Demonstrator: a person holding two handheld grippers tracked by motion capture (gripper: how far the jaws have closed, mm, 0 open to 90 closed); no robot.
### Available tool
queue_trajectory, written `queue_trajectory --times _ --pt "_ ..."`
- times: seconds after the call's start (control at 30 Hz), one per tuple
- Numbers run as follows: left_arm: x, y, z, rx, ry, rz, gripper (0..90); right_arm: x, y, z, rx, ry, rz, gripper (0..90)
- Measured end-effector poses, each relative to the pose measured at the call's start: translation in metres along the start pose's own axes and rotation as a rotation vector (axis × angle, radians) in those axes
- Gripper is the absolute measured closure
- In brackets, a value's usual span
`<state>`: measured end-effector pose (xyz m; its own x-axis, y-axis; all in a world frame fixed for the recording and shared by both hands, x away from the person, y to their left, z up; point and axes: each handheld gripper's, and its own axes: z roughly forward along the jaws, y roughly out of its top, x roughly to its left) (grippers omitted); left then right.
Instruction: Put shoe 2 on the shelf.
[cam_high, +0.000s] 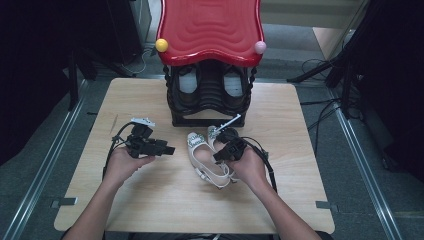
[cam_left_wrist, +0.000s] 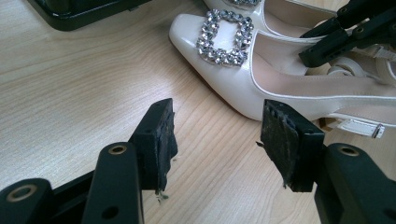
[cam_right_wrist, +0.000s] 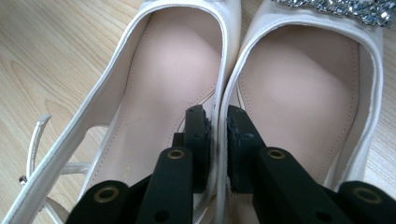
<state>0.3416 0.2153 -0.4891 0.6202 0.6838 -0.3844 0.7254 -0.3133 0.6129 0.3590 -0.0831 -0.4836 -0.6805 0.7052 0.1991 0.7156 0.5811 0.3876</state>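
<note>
Handling: a pair of cream patent-leather slingback shoes, pinched together by their inner walls, in front of a shoe rack.
Table: light wood-grain tabletop (cam_high: 150, 200); bears the rack, both shoes and both hands.
Rack: black tiered shoe rack with a glossy red wavy top (cam_high: 210, 25) at the far edge; a dark pair already sits on its shelf.
Location of pair: the shoes lie side by side, touching, just in front of the rack base, toes toward it.
Left shoe: cream shoe with square rhinestone buckle (cam_right_wrist: 154, 70); thin heel strap trailing loose.
Right shoe: matching cream shoe (cam_right_wrist: 303, 70).
Right gripper: (cam_right_wrist: 217, 140) clenched on the two adjoining inner walls, one jaw inside each shoe, pads pressing the walls together.
Left gripper: (cam_left_wrist: 217, 140) released, jaws wide apart with bare wood between them, just beside the nearer toe.
Handling judgement: light load; walls thin and pliable, likely to fold if squeezed hard; patent finish likely slippery.
Grip point: mid-length of the paired walls, as taken; avoid straps.
Fragile part: rhinestone buckle (cam_left_wrist: 226, 37); stones could scratch or shed.
</note>
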Motion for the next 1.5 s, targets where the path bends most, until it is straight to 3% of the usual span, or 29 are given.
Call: queue_trajectory --times 0.23,0.4,0.67,0.8,0.93,1.07,1.2,1.33,1.5 --pt "0.005 -0.001 -0.004 -0.007 0.009 -0.009 44.8 -0.006 0.003 -0.002 0.011 0.040 0.027 85.7" --pt "0.008 -0.002 -0.008 -0.018 0.017 -0.018 44.7 -0.010 0.006 -0.011 0.015 0.058 -0.011 86.2" --pt "0.017 -0.007 -0.015 -0.033 0.037 -0.042 44.5 -0.010 0.017 -0.036 0.060 0.126 -0.181 86.1" --pt "0.020 -0.011 -0.019 -0.040 0.041 -0.053 44.5 -0.007 0.026 -0.048 0.066 0.133 -0.288 86.1" --pt "0.023 -0.014 -0.022 -0.049 0.049 -0.063 44.3 -0.004 0.036 -0.061 0.052 0.176 -0.396 86.1" --pt "0.025 -0.019 -0.026 -0.053 0.058 -0.072 44.2 0.001 0.043 -0.069 0.051 0.244 -0.474 86.1" --pt "0.027 -0.023 -0.029 -0.059 0.067 -0.091 44.2 0.009 0.049 -0.079 0.058 0.285 -0.521 86.0" --pt "0.028 -0.026 -0.033 -0.064 0.071 -0.094 44.1 0.014 0.054 -0.094 0.032 0.293 -0.546 86.0" --pt "0.028 -0.029 -0.034 -0.065 0.076 -0.099 44.0 0.013 0.062 -0.118 -0.035 0.299 -0.520 86.0"
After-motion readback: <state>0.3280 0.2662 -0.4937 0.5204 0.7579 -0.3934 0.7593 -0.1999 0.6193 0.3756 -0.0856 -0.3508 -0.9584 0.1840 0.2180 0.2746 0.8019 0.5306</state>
